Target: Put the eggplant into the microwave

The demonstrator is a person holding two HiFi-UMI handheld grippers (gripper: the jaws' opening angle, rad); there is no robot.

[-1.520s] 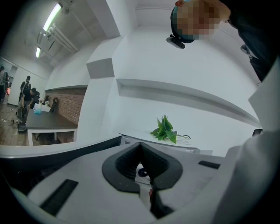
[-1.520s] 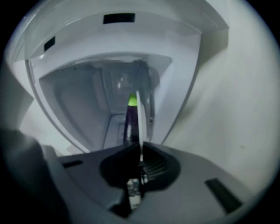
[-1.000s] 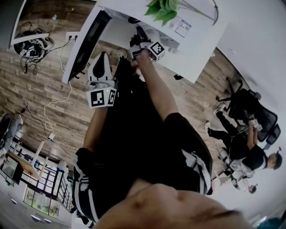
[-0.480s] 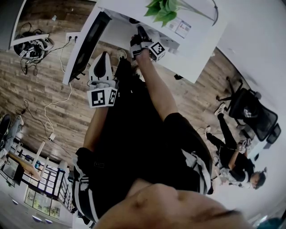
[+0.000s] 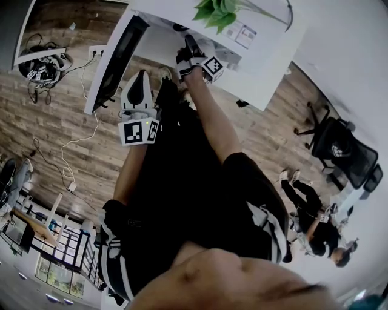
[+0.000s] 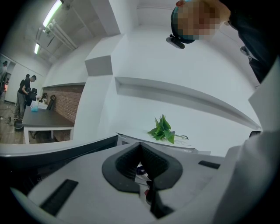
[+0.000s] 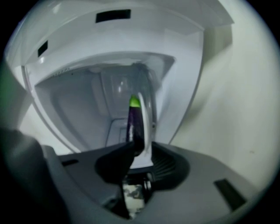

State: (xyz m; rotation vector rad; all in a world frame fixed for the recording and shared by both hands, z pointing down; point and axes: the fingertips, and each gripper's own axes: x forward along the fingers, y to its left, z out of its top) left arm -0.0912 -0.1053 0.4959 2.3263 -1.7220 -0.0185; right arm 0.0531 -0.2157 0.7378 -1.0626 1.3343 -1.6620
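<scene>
A thin purple eggplant (image 7: 133, 124) with a green cap stands upright between the jaws of my right gripper (image 7: 139, 140), inside the white microwave cavity (image 7: 83, 109). The pads still touch it, and the jaws are opening. In the head view the right gripper (image 5: 189, 43) reaches into the microwave (image 5: 163, 37), whose dark door (image 5: 118, 57) hangs open to the left. My left gripper (image 5: 138, 85) hovers in front of that door. Its jaws (image 6: 140, 146) meet at the tips with nothing held.
A green plant (image 5: 219, 12) sits on top of the microwave (image 6: 164, 130). Cables and a power strip (image 5: 97, 48) lie on the wooden floor at the left. A person sits near an office chair (image 5: 339, 151) at the right.
Both grippers keep their places. Only the person by the office chair at the right has shifted.
</scene>
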